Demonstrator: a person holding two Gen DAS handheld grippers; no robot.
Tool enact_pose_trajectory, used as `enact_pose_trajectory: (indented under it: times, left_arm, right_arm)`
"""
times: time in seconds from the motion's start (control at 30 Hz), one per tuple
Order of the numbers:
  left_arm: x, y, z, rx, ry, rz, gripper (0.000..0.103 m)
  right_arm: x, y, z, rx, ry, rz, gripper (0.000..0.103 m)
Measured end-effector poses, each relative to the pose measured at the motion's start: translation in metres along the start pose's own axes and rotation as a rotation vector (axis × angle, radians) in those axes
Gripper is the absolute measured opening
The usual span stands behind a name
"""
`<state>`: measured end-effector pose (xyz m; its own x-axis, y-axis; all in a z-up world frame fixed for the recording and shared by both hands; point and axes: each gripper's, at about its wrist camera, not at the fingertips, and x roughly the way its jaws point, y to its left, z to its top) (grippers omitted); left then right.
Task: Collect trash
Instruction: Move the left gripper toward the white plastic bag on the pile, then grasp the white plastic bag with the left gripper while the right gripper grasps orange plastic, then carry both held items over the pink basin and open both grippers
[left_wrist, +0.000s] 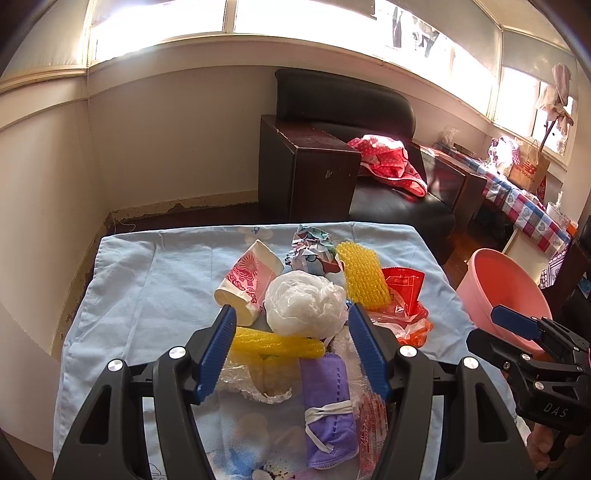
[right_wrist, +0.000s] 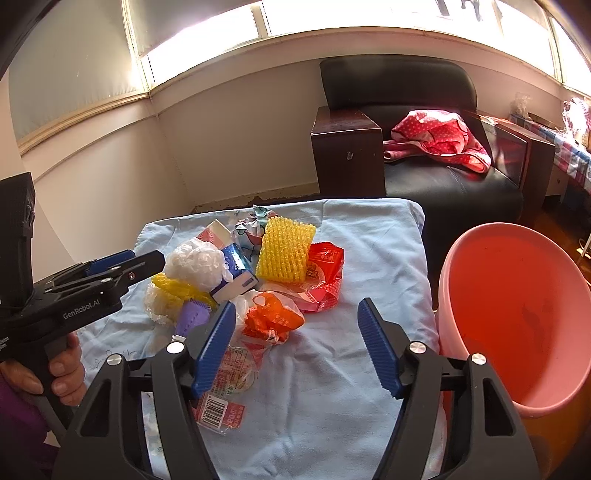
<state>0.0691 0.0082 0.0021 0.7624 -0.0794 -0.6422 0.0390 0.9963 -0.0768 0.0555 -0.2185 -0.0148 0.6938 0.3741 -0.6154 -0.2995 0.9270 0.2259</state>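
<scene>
A pile of trash lies on a light blue cloth (left_wrist: 147, 280): a paper cup (left_wrist: 247, 280), a crumpled white plastic bag (left_wrist: 304, 302), yellow foam nets (left_wrist: 362, 277), a purple mask (left_wrist: 328, 402), red and orange wrappers (right_wrist: 325, 273). My left gripper (left_wrist: 291, 347) is open and empty, held over the pile with the white bag between its fingertips' line. My right gripper (right_wrist: 297, 343) is open and empty above the cloth, just right of an orange wrapper (right_wrist: 273, 319). A pink basin (right_wrist: 517, 317) stands at the right.
A black armchair (right_wrist: 443, 177) with a red dotted cloth (right_wrist: 439, 140) stands behind the table. A dark wooden side cabinet (left_wrist: 306, 170) is beside it. A checkered table (left_wrist: 524, 206) is at the far right. The table's right edge adjoins the basin.
</scene>
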Motion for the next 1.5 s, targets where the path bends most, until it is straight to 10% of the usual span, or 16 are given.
enact_pose_trajectory:
  times: [0.47, 0.77, 1.5]
  left_arm:
    - [0.034, -0.004, 0.006, 0.025, 0.055, 0.007, 0.057]
    - [0.045, 0.002, 0.004, -0.003, 0.081, -0.014, 0.032]
    - [0.001, 0.001, 0.009, -0.009, 0.001, -0.06, 0.021]
  right_arm:
    - [0.014, 0.002, 0.001, -0.009, 0.025, 0.053, 0.068]
    - [0.023, 0.004, 0.002, -0.004, 0.036, 0.071, 0.067]
    - [0.049, 0.001, 0.003, 0.048, 0.108, 0.134, 0.001]
